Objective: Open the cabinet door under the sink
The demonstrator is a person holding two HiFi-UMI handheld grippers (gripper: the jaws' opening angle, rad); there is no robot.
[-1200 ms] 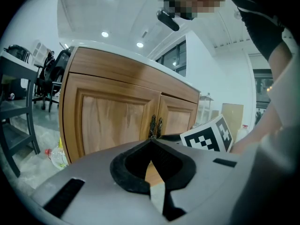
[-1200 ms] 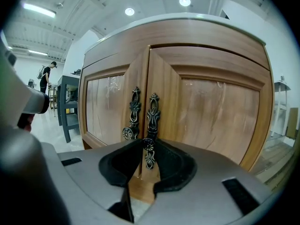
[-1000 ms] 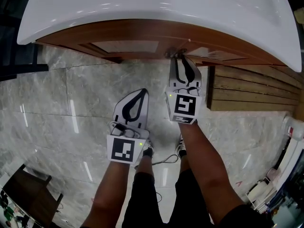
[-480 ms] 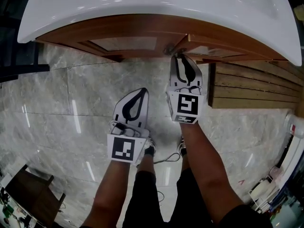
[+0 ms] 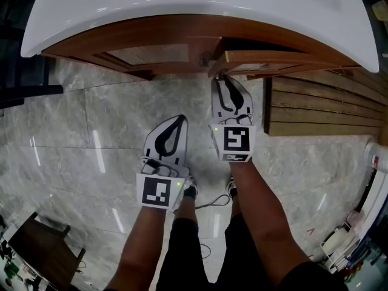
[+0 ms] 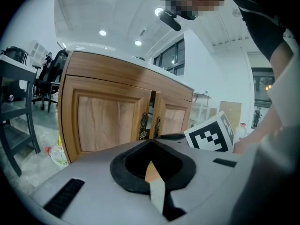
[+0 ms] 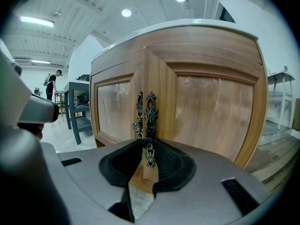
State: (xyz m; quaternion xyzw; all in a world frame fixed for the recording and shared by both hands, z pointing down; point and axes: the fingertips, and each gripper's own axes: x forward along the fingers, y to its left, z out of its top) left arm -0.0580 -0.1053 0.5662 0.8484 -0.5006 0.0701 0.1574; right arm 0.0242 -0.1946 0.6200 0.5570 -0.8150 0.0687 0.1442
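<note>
The white sink (image 5: 182, 8) sits on top of a brown wooden cabinet (image 5: 182, 38), and the person stands in front of it on a grey stone floor (image 5: 85, 126). The cabinet has two doors. The left door (image 5: 151, 54) is flat against the cabinet. The right door (image 5: 273, 58) stands a little way open, with its edge sticking out past the left one. The right tool (image 5: 225, 79) reaches up to that edge. In the right gripper view, the right tool (image 7: 148, 146) is pinched narrow on the round knob of the dark metal handle (image 7: 150, 121) on the right door. The handle of the other door (image 7: 138, 118) is just beside it. The left tool (image 5: 181, 119) hangs back over the floor, apart from the cabinet. Its tips are pressed together and nothing is between them. In its own view, the left tool (image 6: 151, 142) points at the two doors. Some wooden boards (image 5: 315, 111) lie on the floor to the right.
</note>
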